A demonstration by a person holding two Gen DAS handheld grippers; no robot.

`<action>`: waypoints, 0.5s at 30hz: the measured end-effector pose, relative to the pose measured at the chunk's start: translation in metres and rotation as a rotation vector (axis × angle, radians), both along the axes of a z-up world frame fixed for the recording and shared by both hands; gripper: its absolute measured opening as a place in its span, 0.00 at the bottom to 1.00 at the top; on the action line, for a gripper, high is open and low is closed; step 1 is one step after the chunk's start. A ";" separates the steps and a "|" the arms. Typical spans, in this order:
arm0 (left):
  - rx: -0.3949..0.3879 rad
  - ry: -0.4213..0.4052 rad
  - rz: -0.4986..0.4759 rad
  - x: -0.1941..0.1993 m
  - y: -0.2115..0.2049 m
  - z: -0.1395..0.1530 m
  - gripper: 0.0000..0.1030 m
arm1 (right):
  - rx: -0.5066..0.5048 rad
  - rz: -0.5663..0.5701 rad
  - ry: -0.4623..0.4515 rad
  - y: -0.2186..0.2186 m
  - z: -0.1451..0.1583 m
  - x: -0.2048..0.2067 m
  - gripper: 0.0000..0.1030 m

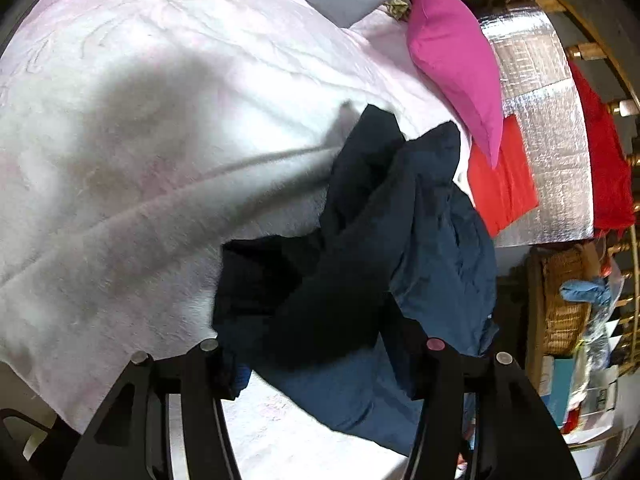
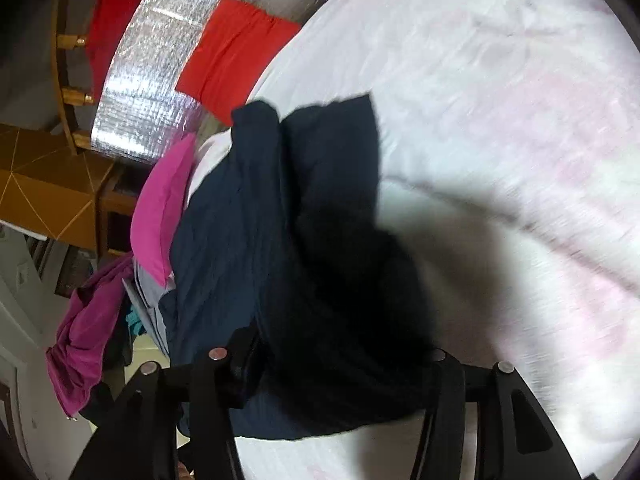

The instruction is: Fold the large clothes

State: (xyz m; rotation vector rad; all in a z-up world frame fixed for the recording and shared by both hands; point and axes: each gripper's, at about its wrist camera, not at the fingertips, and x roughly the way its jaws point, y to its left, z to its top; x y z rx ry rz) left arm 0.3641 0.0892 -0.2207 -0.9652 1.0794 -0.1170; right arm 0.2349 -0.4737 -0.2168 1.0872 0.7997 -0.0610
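My left gripper point(image 1: 320, 364) and right gripper point(image 2: 332, 364) each appear clamped on the crumpled dark navy fabric garment point(image 1: 360, 248), bunched at the pale pink quilted bed cover's point(image 1: 160, 100) edge. Open cover extends beyond. A magenta pillow point(image 1: 456, 60) lies near.

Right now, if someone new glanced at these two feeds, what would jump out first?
The dark navy garment bunched in a heap on the pale pink bedspread, draped right in front of both claws. Next, the bright pink pillow at the bed's edge, and the red cloth lying on a shiny silver mat beside it.
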 end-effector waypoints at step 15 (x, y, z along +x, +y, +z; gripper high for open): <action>0.570 -0.168 0.022 -0.002 -0.009 0.065 0.59 | -0.572 0.074 -0.101 0.043 0.068 0.013 0.28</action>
